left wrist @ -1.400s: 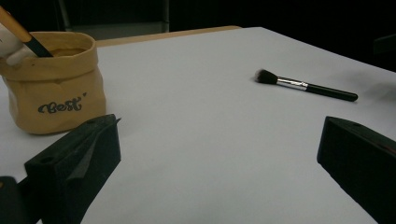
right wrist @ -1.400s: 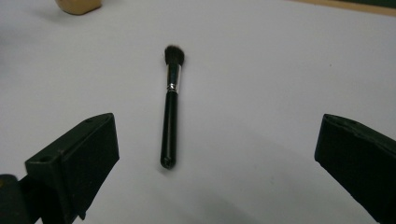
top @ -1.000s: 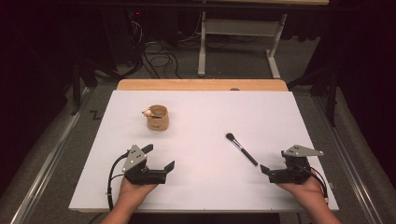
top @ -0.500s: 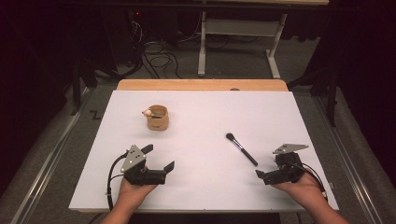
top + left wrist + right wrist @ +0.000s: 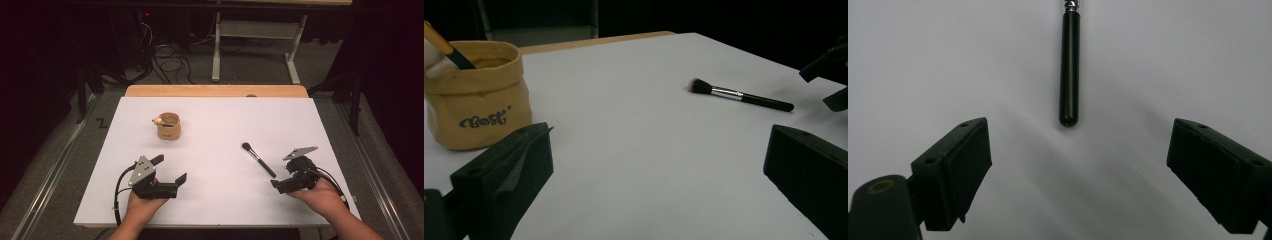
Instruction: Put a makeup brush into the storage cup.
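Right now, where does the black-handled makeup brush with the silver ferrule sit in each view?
High view: black-handled makeup brush lies right of centre on the white table, bristles toward the tan fabric pouch.
Left gripper view: upper right, handle pointing right.
Right gripper view: top centre, rounded handle end nearest.
Shared landmark: its silver ferrule.

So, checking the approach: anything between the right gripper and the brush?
Nothing: bare white table separates the open right gripper from the brush in the right gripper view.
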Available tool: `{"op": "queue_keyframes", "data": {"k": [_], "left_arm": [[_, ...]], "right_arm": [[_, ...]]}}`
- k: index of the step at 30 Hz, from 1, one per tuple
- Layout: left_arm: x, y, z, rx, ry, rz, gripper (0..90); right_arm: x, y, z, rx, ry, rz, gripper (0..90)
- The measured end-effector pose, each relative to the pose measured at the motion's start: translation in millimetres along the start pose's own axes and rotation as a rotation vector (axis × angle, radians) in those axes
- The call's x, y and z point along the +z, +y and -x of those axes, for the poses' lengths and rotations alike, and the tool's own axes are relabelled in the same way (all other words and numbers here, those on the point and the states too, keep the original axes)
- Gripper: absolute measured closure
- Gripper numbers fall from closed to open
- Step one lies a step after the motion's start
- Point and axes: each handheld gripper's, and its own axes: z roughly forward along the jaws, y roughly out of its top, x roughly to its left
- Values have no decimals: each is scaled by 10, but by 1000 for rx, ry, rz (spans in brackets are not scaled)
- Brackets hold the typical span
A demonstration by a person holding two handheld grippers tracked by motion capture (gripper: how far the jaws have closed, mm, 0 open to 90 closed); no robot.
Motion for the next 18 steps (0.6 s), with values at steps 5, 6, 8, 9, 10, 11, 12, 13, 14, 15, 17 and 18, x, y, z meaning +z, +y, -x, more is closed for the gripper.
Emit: {"op": "queue_keyframes", "data": {"k": [5, 6, 8, 9, 10, 11, 12, 13, 14, 15, 17, 18], "left_arm": [[-12, -2, -26, 4, 12, 5, 2], [-13, -2, -27, 9, 14, 3, 2], [-19, 1, -23, 6, 11, 5, 2], [-22, 0, -20, 5, 11, 8, 2], [-30, -3, -19, 6, 9, 8, 2], [-37, -4, -20, 7, 9, 7, 2], [-39, -5, -21, 8, 12, 9, 2], [-38, -4, -22, 9, 14, 10, 2], [-31, -3, -21, 8, 16, 9, 2], [-27, -2, -19, 11, 16, 1, 2], [-17, -6, -7, 8, 12, 0, 2], [-14, -7, -4, 6, 10, 0, 2]], "right_arm": [[39, 61, -10, -19, 3, 5, 147], [58, 72, -9, -16, 10, 6, 148], [102, 96, -4, -18, 19, -1, 154], [124, 107, 0, -21, 21, -1, 158], [138, 116, -1, -15, 24, -1, 161], [168, 128, 4, -12, 32, -2, 169], [189, 143, 6, -12, 33, -1, 181], [205, 161, 12, -11, 37, 0, 199], [217, 180, 17, -10, 40, 3, 215], [229, 197, 20, -9, 39, 3, 223], [260, 228, 23, -3, 48, -3, 248], [272, 245, 27, -12, 52, -8, 254]]}}
